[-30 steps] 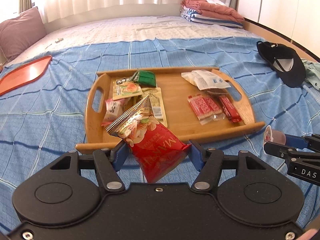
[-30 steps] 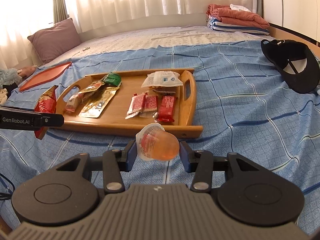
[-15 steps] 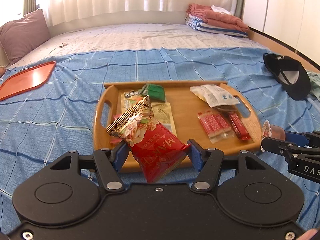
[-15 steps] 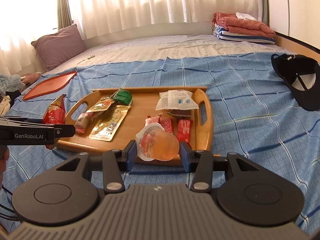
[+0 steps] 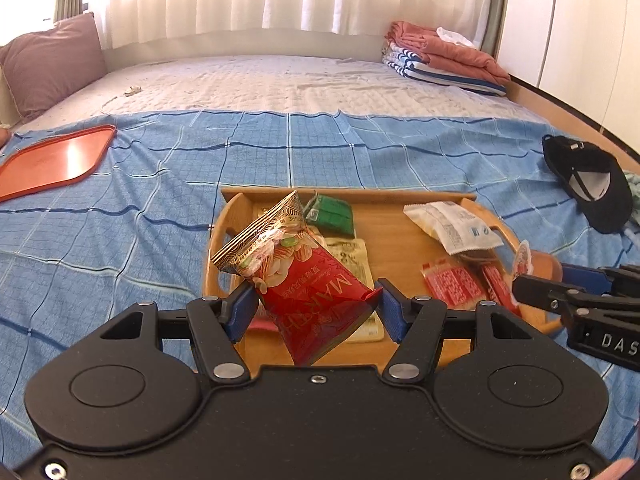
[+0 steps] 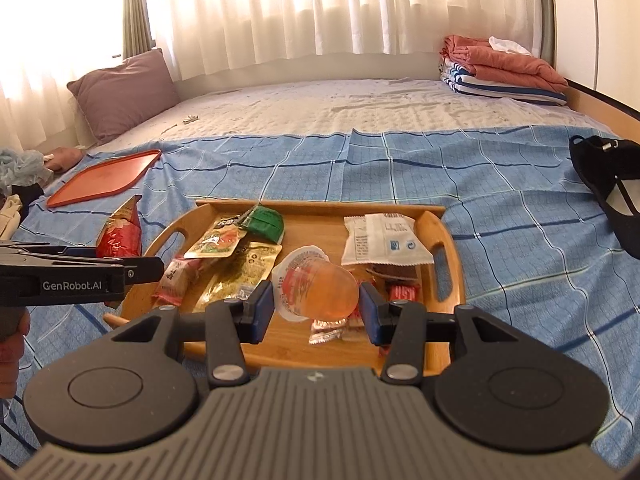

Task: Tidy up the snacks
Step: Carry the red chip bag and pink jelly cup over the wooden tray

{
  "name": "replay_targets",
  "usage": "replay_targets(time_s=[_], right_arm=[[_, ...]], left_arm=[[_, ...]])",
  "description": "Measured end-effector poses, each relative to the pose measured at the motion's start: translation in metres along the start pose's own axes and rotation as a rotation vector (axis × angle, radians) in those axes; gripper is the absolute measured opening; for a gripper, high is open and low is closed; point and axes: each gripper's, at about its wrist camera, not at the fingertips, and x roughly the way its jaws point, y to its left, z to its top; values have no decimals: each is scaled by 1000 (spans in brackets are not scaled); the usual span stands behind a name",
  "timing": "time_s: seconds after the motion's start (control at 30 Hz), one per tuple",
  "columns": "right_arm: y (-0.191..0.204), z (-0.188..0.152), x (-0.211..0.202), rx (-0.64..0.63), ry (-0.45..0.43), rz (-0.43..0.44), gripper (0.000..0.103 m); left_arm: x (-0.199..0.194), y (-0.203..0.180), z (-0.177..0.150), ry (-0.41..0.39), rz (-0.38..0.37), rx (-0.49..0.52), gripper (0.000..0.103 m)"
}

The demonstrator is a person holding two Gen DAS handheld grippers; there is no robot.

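Observation:
My left gripper is shut on a red nut packet with a gold top, held above the near left part of the wooden tray. My right gripper is shut on an orange jelly cup, lid to the left, over the tray's near middle. The tray lies on the blue checked blanket and holds a green packet, a white wrapper, red bars and gold pouches. Each gripper shows at the edge of the other's view, the red packet at left.
An orange tray lies on the blanket at the far left. A black cap rests at the right. Folded towels sit at the far right corner, a mauve pillow at the far left. A hand shows at the lower left.
Both grippers have moved forward and a little up, from before the tray's near edge to over the tray, each still holding its snack.

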Motion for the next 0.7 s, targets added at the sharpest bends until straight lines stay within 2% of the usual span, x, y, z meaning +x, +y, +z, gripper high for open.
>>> replay_targets(time_s=[0.13, 0.3, 0.7], right_arm=[[5, 11, 12, -20, -8, 0, 50], [2, 23, 36, 25, 16, 14, 50], [-1, 30, 88, 29, 63, -13, 50]], left_arm=[[15, 7, 14, -18, -19, -9, 61], [40, 15, 27, 6, -40, -54, 61], [97, 11, 33, 47, -26, -63, 61]])
